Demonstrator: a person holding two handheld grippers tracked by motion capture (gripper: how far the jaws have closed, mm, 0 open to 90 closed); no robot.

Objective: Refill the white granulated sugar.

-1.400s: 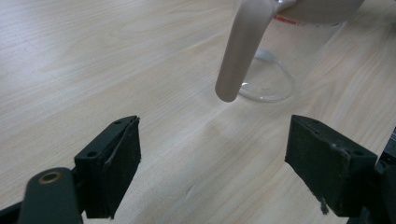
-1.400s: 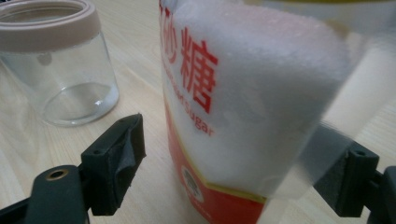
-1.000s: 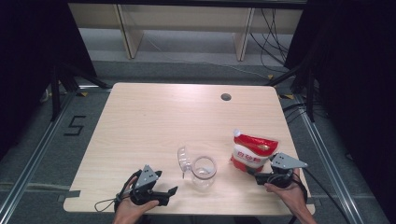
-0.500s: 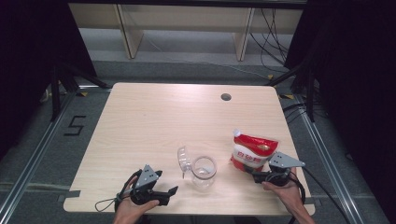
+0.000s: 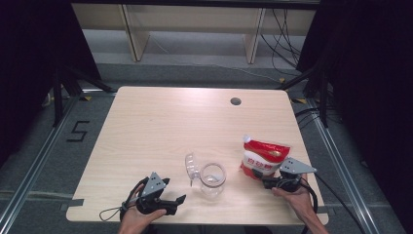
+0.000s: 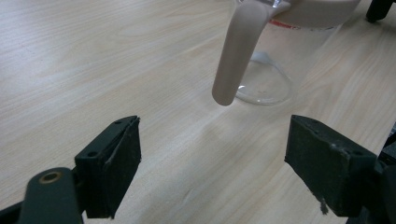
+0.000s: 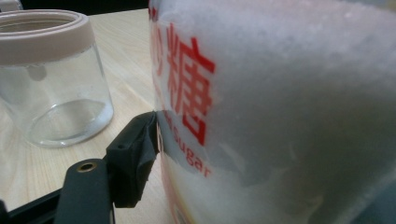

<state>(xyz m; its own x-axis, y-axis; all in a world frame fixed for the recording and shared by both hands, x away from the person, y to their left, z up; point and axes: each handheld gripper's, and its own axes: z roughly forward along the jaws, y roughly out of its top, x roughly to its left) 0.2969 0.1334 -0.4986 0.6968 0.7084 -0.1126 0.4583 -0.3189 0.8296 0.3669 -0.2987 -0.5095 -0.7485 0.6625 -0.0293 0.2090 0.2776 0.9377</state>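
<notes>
empty glass jar, lid open, right gripper jaws closing around sugar bag, left gripper apart

A worktop is seen from above. Near its front edge, about midway across, a jar stands upright, with its lid set just to its left. To the right of the jar, near the worktop's right edge, a sugar bag is placed. The left hand-held gripper is positioned at the front left, apart from the jar; the right hand-held gripper is placed against the bag's front.
</notes>
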